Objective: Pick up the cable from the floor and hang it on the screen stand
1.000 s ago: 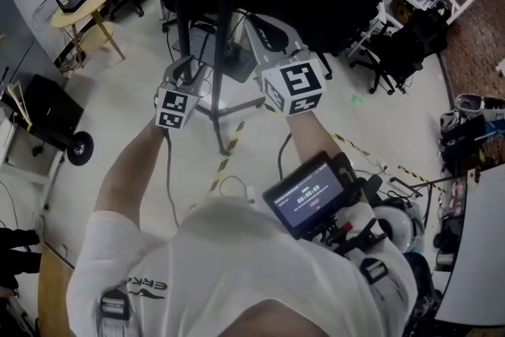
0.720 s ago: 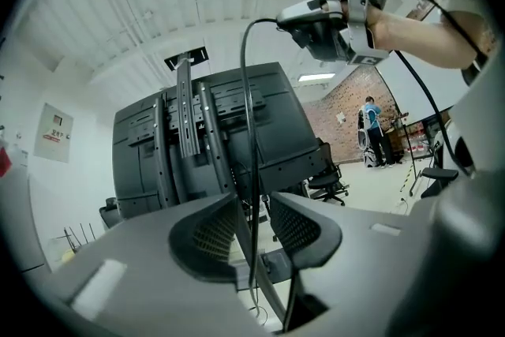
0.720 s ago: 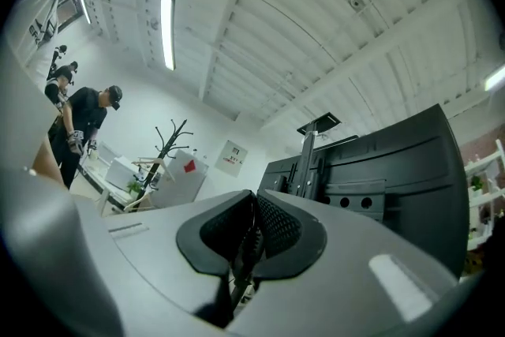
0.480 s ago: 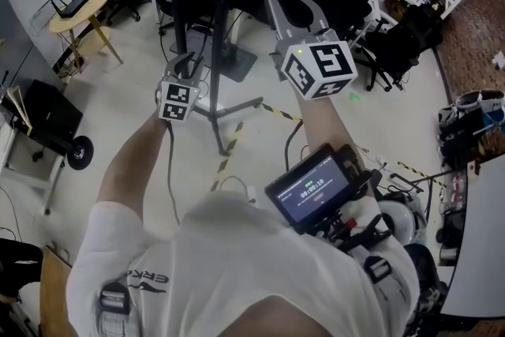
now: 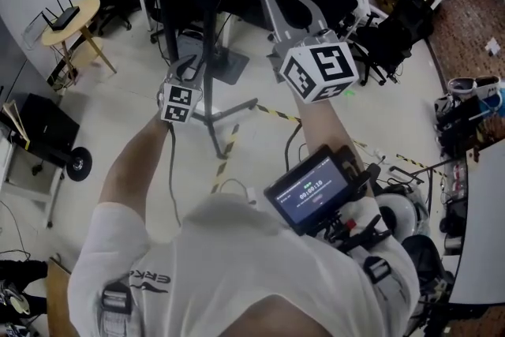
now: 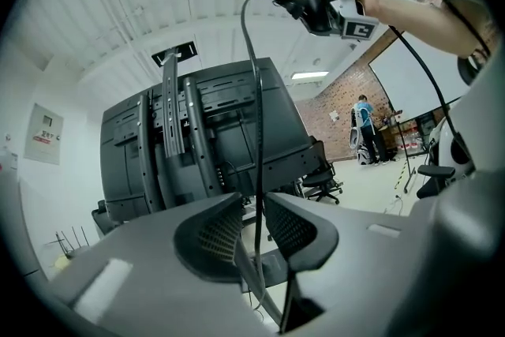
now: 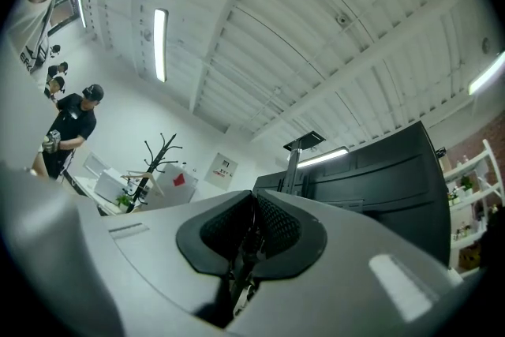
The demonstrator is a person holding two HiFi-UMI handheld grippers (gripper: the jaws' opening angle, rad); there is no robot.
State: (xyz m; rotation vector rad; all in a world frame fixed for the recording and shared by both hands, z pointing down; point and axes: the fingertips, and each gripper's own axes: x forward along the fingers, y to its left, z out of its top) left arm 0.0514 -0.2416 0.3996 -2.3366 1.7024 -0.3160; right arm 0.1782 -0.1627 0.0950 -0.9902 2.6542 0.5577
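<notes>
The thin black cable (image 6: 254,91) drops from my right gripper (image 6: 304,4), held high at the upper right, down into my left gripper (image 6: 254,217). The left jaws are closing with the cable running between them and a small gap on each side. My right gripper (image 7: 252,225) is shut on the cable (image 7: 246,249) near its end. The screen stand (image 6: 197,138) shows its black back and mount rails just beyond. In the head view, the left gripper (image 5: 186,69) is beside the stand's pole (image 5: 209,51), and the right gripper (image 5: 276,0) is raised toward the dark screen.
A round wooden table (image 5: 69,16) with a router stands far left. Office chairs (image 5: 394,35) are at the back right. Striped tape (image 5: 225,154) crosses the floor by the stand's legs. A wheeled black case (image 5: 47,126) sits left. A coat rack (image 7: 154,158) and people (image 7: 75,122) are distant.
My right gripper has risen and moved right, away from the left gripper, toward the screen. The left gripper has stayed by the stand's pole.
</notes>
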